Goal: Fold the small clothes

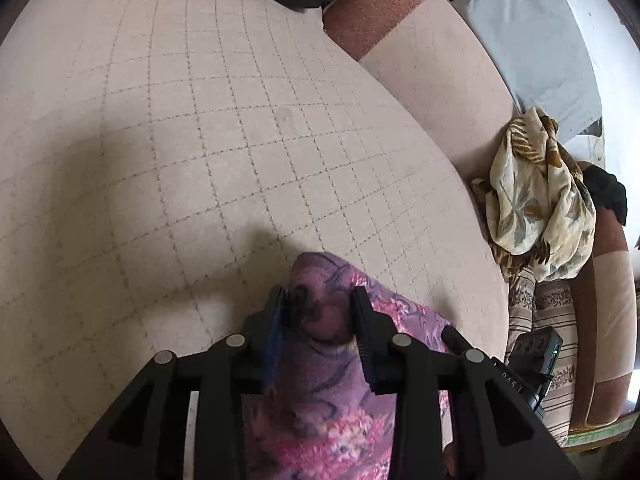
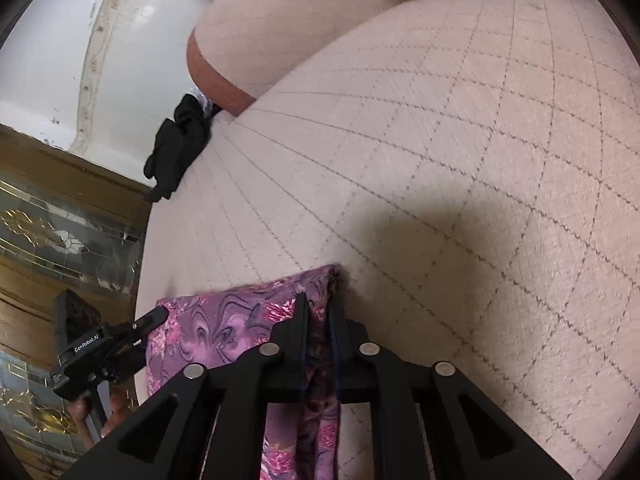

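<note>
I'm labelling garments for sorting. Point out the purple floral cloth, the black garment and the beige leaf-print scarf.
Purple floral cloth [image 1: 320, 316], left wrist view, bunched edge.
Black garment [image 2: 178, 148], right wrist view, middle.
Beige leaf-print scarf [image 1: 536, 196], left wrist view, middle.

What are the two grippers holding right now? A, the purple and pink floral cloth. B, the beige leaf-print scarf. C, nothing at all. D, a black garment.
A: the left gripper and the right gripper each pinch the purple floral cloth between their fingers on the quilted cushion.
</note>
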`<action>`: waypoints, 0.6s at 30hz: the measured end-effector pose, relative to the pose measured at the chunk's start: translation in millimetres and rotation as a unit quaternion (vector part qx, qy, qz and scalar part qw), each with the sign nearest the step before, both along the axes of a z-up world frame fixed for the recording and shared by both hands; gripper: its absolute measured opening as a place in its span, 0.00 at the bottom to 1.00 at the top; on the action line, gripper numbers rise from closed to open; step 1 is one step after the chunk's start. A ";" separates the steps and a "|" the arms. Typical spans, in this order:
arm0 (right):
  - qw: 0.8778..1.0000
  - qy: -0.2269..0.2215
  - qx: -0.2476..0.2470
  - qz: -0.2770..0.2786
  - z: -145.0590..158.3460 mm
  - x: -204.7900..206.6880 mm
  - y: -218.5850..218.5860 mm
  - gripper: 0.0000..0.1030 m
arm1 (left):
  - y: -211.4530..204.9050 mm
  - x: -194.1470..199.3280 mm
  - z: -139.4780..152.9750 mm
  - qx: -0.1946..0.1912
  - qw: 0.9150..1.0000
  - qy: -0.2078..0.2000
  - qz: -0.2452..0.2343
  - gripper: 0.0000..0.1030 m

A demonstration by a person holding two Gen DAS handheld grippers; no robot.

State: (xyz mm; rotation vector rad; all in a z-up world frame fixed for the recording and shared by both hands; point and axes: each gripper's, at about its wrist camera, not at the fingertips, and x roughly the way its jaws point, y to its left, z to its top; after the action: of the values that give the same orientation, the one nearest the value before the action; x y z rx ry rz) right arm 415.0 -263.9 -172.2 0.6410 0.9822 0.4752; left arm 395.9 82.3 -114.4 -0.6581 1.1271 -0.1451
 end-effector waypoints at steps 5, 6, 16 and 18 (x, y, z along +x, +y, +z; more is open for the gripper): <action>1.000 0.001 0.011 0.009 9.0 -14.2 -6.2 0.37 | 1.9 -10.1 15.1 0.022 1.000 0.001 -0.003 0.36; 1.000 0.003 0.014 0.014 12.9 -22.6 -8.9 0.37 | 3.4 -17.5 18.2 0.027 1.000 -0.001 -0.004 0.39; 0.999 -0.003 -0.020 0.036 9.2 -57.3 8.1 0.11 | -1.6 -42.7 2.4 0.040 0.999 -0.006 -0.012 0.31; 0.998 -0.008 -0.050 0.036 15.7 -57.4 10.7 0.10 | -5.7 -41.2 0.9 0.057 0.998 -0.007 -0.013 0.29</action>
State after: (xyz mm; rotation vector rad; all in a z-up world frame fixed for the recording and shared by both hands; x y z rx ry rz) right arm 357.6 -253.2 -156.6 0.5124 1.0094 0.4900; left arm 354.7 76.6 -113.5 -0.5411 1.1215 -0.1060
